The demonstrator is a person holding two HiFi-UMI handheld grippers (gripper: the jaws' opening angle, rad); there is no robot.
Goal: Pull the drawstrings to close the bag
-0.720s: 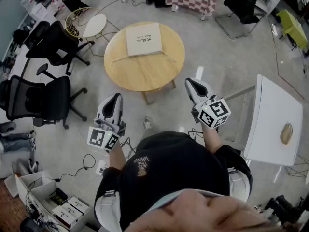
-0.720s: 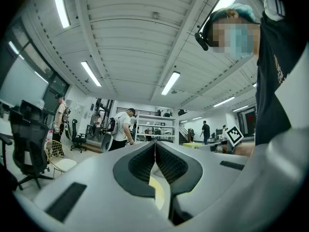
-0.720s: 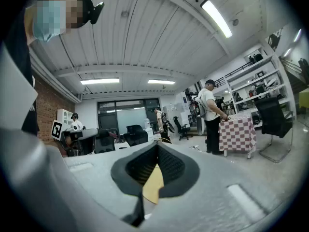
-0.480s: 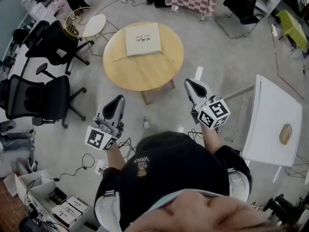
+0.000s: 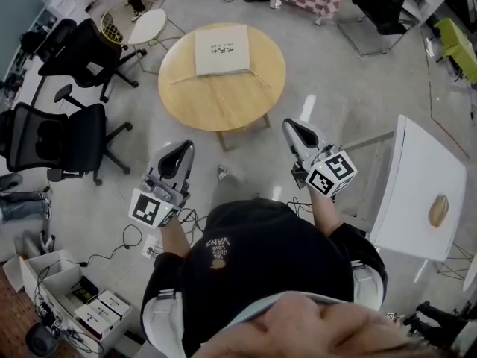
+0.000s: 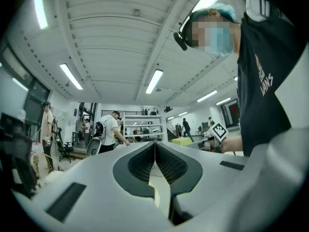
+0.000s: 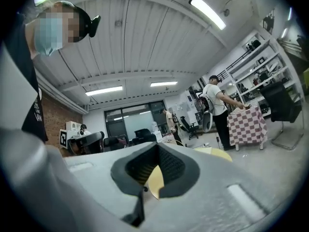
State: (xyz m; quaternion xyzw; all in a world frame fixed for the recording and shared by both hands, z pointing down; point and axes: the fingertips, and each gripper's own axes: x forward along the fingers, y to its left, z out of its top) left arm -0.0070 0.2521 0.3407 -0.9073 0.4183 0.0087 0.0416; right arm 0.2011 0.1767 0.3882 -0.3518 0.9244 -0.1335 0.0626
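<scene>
Head view: a person stands holding the left gripper [image 5: 181, 154] and the right gripper [image 5: 295, 132] out level in front, both well short of a round wooden surface [image 5: 223, 104]. The cream bag [image 5: 221, 49] lies flat on the surface's far half, its drawstrings [image 5: 259, 79] trailing out to either side.

Left gripper view: the jaws are pressed together with nothing between them.

Right gripper view: the jaws are likewise closed and empty, and the surface's yellow edge shows beyond them.
</scene>
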